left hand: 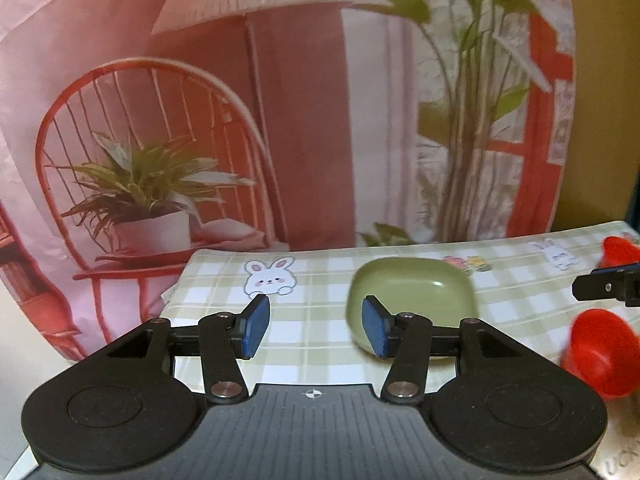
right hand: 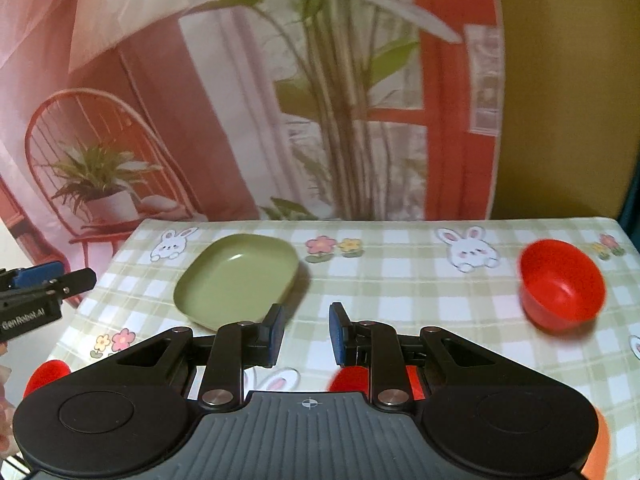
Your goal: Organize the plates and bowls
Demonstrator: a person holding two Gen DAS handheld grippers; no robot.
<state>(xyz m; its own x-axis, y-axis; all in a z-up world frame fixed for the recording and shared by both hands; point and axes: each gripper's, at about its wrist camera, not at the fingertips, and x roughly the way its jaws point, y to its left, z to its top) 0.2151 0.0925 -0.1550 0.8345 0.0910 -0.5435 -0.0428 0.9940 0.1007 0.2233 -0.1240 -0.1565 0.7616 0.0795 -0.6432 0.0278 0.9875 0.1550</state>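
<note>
1. The green plate (right hand: 238, 278) sits toward the far left corner of the checked surface (right hand: 400, 280), flat and empty. In the right wrist view its long axis runs on a diagonal, from the near left up to the far right.
2. The left gripper (left hand: 316, 326) has its fingers about half open with nothing between the blue pads. The plate (left hand: 412, 292) lies just ahead and a bit to the right of them, and the right pad overlaps its near rim in the picture. I can't tell if it's actually touching.
3. The right gripper (right hand: 306, 334) has its fingers only a little apart, also empty. The plate is ahead and to its left, a bit further off than it is from the left gripper.
4. The red bowl (right hand: 562, 284) stands near the right edge of the surface, well apart from the plate. More red pieces peek out along the near edge, mostly hidden under the right gripper.
5. My guess is the left hand is nearer the plate, so it'd need to shift right and come in on the near rim.
</note>
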